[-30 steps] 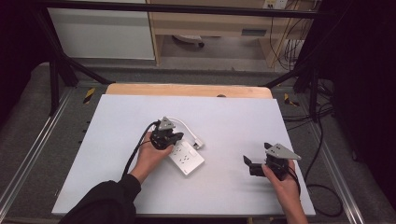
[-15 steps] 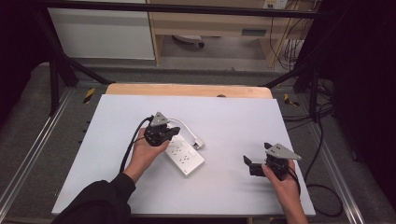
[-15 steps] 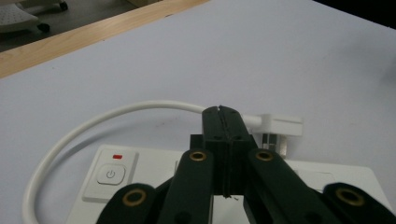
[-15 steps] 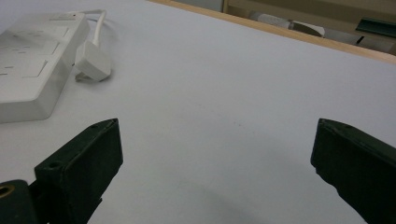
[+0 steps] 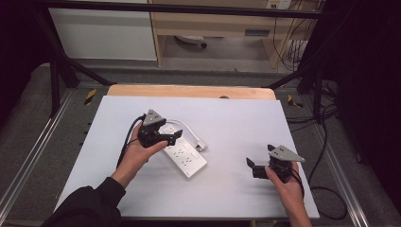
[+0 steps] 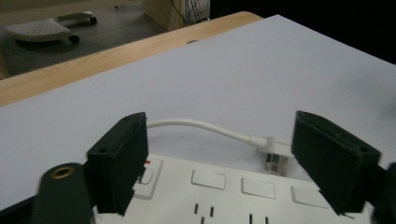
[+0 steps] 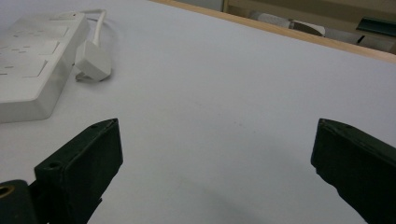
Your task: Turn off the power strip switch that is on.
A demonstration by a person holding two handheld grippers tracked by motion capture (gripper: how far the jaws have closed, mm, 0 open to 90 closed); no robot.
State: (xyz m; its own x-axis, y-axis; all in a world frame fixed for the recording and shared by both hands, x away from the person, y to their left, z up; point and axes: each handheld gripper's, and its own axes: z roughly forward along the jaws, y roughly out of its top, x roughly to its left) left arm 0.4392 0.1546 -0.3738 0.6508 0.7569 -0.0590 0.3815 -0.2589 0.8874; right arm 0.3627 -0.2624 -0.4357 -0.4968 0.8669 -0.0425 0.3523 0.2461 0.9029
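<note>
A white power strip lies flat on the white table top, left of centre. Its short white cord loops round to a white plug lying beside it. My left gripper hovers open over the strip's far end. In the left gripper view the strip and its plug sit between and beyond the spread jaws of the gripper. My right gripper stands open and holds nothing near the front right. Its own view has the strip and plug far off at the left.
A wooden strip runs along the table's far edge. Metal rails frame the table at both sides, and cables hang off the right. Bare white surface lies between the two grippers.
My left gripper has drifted toward the far left, from over the strip's middle to its far end. The right gripper and the strip have stayed put.
</note>
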